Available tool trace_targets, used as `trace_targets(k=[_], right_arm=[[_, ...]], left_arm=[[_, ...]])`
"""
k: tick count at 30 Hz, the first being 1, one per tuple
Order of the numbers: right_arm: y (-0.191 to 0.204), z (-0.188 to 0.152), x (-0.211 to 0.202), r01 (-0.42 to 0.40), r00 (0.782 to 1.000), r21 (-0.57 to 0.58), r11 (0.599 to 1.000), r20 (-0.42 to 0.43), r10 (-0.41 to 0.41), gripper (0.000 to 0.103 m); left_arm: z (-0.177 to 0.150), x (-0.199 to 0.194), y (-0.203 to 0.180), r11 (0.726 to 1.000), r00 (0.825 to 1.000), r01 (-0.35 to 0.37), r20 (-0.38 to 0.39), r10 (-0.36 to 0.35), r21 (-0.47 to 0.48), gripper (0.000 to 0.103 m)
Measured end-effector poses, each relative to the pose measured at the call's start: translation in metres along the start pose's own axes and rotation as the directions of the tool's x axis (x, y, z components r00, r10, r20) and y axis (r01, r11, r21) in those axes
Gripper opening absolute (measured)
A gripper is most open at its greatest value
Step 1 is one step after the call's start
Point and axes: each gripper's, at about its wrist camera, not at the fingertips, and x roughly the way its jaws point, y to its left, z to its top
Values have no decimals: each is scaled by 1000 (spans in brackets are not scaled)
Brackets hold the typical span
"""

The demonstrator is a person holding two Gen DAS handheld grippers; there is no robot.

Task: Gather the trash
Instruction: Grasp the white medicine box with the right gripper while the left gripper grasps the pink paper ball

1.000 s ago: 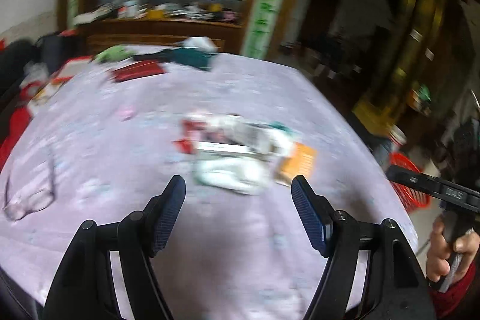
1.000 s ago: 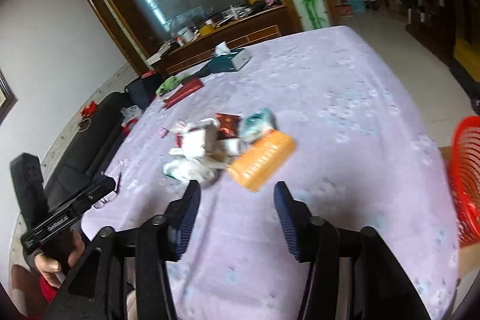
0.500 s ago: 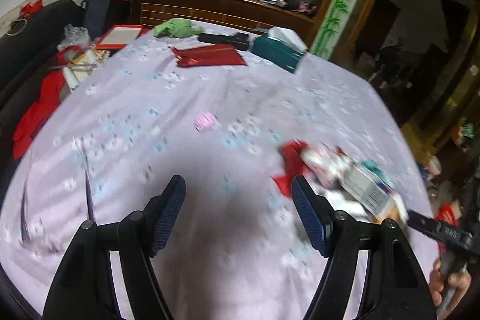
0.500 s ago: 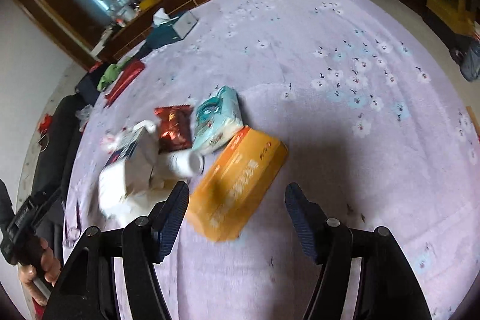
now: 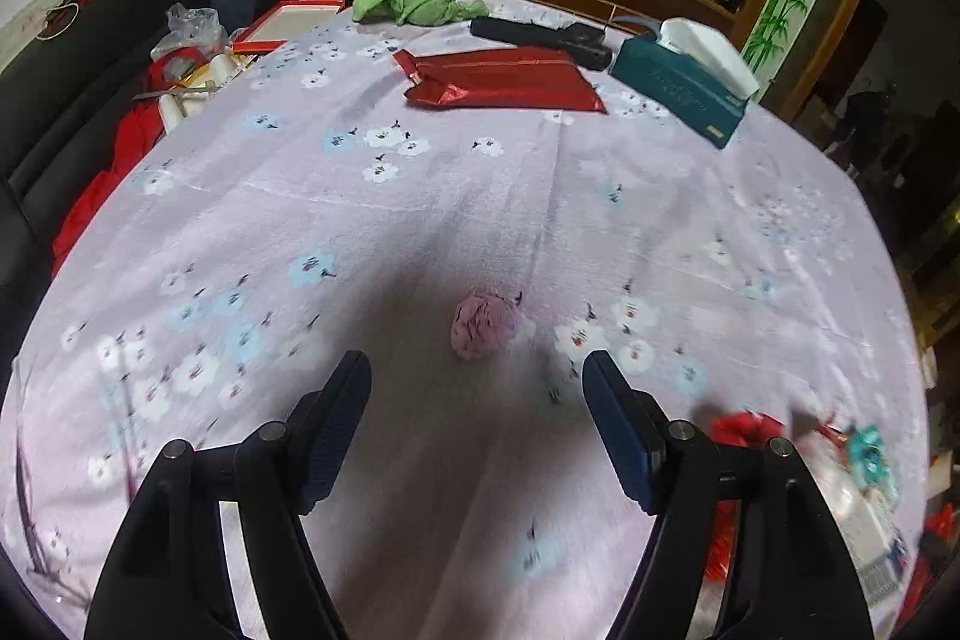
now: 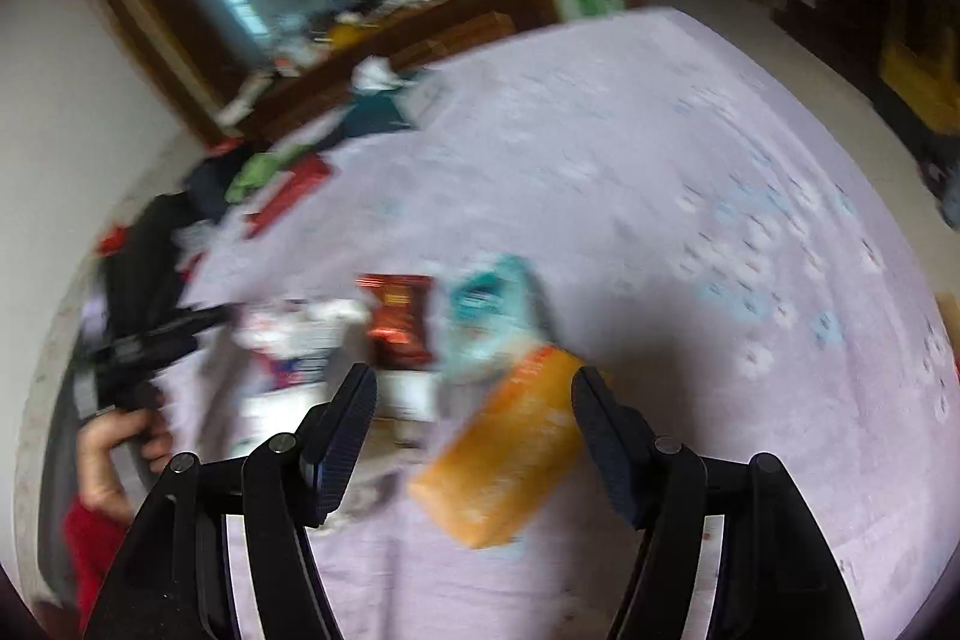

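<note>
Ahead of the left tongs: we see the left gripper (image 5: 477,388) with its jaws wide apart and nothing between them, and the pink crumpled wad (image 5: 485,323) just beyond the tips, a little right of the gap's middle, resting on the lilac flowered cloth (image 5: 420,196).
Pink wad, look: small, round, crinkled like paper or foil; no long axis that we can tell, so any closing angle should serve.
Nearer hand for the wad: the left, we judge; it needs only a short push forward and down.
Far beyond the left tongs: red packet (image 5: 501,77), green rag (image 5: 420,1) and teal tissue box (image 5: 684,82), well apart from the wad.
Ahead of the right tongs: the right gripper (image 6: 474,391), jaws likewise spread and empty, with the orange box (image 6: 507,445) lying in the gap.
Orange box, axis: slanted, running from near-left to far-right across the gap, its far corner close to the right jaw; we would turn the wrist to close across its short side.
Beyond the box: teal pack (image 6: 489,313) and red snack bag (image 6: 399,322), touching or nearly so; the view is blurred.
</note>
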Motion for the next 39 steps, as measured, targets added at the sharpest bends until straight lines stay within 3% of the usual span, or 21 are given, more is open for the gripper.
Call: trace_targets(k=[3, 7, 12, 16, 18, 19, 27, 39], right_arm=[[24, 1, 1, -86, 996, -68, 994, -16, 85, 72], [49, -2, 18, -91, 995, -134, 987, -43, 86, 72], [61, -2, 38, -77, 996, -166, 983, -63, 67, 72], [65, -3, 47, -58, 996, -201, 978, -76, 43, 65], [66, -5, 49, -52, 996, -210, 976, -82, 35, 53], [66, -6, 51, -53, 996, -214, 975, -87, 35, 39], [62, -8, 43, -105, 994, -219, 970, -50, 97, 38], [59, -9, 32, -71, 995, -254, 965, 44, 85, 37]], left_arm=[[1, 14, -2, 1000, 1000, 12, -3, -12, -11, 70], [1, 24, -6, 999, 999, 33, -14, -33, 2, 41], [1, 29, -6, 999, 1000, 25, 14, -26, 24, 31], [-1, 28, -3, 999, 998, 35, 45, -36, 30, 29], [-3, 28, -4, 999, 998, 29, 57, -31, 46, 29], [-3, 27, -4, 998, 998, 27, 63, -30, 53, 29], [-8, 22, -6, 995, 994, 39, 94, -48, 93, 29], [-12, -5, -28, 985, 980, 57, 180, -86, 160, 29]])
